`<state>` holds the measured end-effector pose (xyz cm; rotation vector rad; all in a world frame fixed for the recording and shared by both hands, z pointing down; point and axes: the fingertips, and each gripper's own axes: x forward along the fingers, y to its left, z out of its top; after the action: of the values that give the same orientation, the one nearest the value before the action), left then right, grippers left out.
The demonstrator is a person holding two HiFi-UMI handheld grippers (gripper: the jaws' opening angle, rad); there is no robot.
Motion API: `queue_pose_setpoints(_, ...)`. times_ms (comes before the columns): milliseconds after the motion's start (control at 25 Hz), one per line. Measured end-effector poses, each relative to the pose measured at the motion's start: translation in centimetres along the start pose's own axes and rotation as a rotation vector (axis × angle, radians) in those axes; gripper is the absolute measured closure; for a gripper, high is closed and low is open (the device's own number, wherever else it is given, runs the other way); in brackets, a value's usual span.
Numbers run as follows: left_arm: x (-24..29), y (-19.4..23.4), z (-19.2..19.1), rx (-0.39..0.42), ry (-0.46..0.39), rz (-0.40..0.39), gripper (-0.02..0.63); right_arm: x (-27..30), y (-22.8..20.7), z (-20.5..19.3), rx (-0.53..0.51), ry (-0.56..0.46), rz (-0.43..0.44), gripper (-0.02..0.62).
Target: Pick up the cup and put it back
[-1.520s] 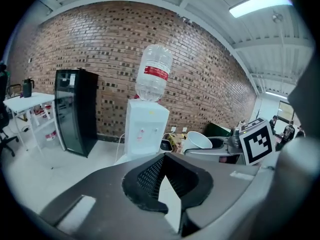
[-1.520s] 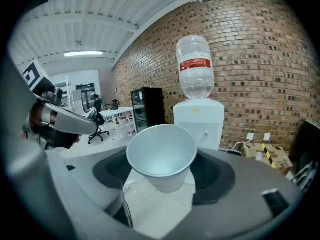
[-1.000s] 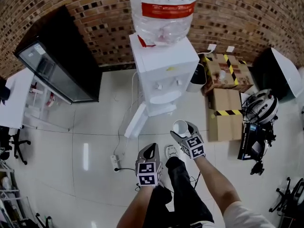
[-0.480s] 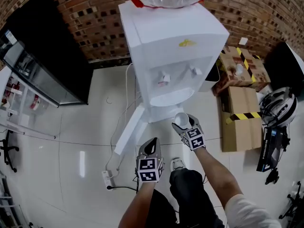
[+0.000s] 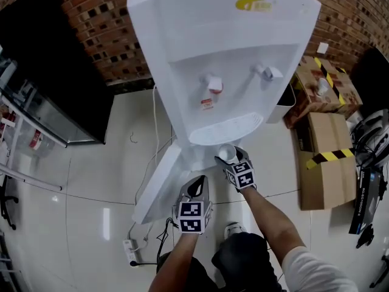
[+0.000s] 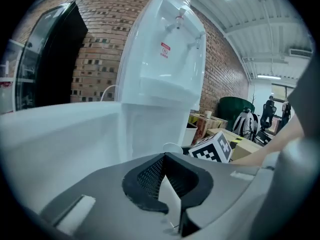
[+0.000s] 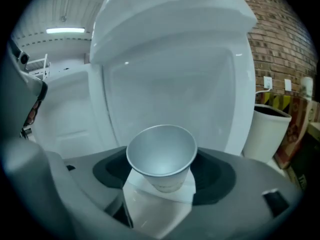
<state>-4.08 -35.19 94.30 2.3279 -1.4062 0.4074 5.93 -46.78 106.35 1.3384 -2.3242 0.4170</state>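
Note:
A white paper cup point(image 5: 227, 153) point(image 7: 161, 156) stands upright and empty between the jaws of my right gripper point(image 5: 230, 158) point(image 7: 160, 184), which is shut on it. It hangs just below and in front of the drip tray point(image 5: 226, 129) of the white water dispenser point(image 5: 225, 53) point(image 7: 170, 84). Above the tray are a red tap point(image 5: 212, 84) and a second tap point(image 5: 267, 73). My left gripper point(image 5: 196, 187) point(image 6: 167, 184) is lower and to the left, jaws together with nothing in them. In its view the cup's rim point(image 6: 173, 148) peeks over the jaws.
The dispenser's lower door point(image 5: 155, 184) hangs open to the left. A black cabinet point(image 5: 55, 72) stands at the left wall. A white bin point(image 5: 284, 105) and cardboard boxes point(image 5: 325, 163) sit to the right. A power strip point(image 5: 129, 251) lies on the floor tiles.
The person has come closer to the dispenser, which now fills the upper view. The right gripper has carried the cup forward to just under the drip tray. The left gripper stayed shut alongside.

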Motion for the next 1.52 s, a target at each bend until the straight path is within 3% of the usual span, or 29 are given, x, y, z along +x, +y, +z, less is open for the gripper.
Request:
queue_pose_setpoints(200, 0.8, 1.7, -1.7, -0.02, 0.007, 0.003, 0.604, 3.8, -1.8, -1.0, 0.09, -0.01, -0.044, 0.232)
queue_pose_setpoints(440, 2.1, 3.3, -3.6, -0.057, 0.051, 0.016, 0.604, 7.7, -1.8, -1.6, 0.077, 0.017, -0.045, 0.229)
queue_pose_setpoints(800, 1.5, 4.6, -4.7, -0.11, 0.041, 0.054, 0.604, 10.3, -1.5, -2.9, 0.065, 0.063, -0.05, 0.224)
queue_pose_setpoints(920, 1.2, 4.6, -5.0, -0.118, 0.042, 0.064, 0.604, 10.6, -1.3, -3.3, 0.07, 0.065, -0.041, 0.214)
queue_pose_setpoints(1080, 1.2, 4.2, -5.3, -0.118, 0.043, 0.062, 0.604, 10.6, -1.7, -4.0, 0.103, 0.084, -0.041, 0.135)
queue_pose_setpoints(1360, 0.4, 4.2, -5.0, -0.13, 0.029, 0.061, 0.604, 8.6, -1.4, -5.1, 0.092, 0.128, -0.023, 0.112)
queue_pose_setpoints(1520, -1.7, 4.1, -3.5, -0.138, 0.058, 0.095, 0.604, 4.3, 0.1, -5.6, 0.098, 0.2, -0.003, 0.114)
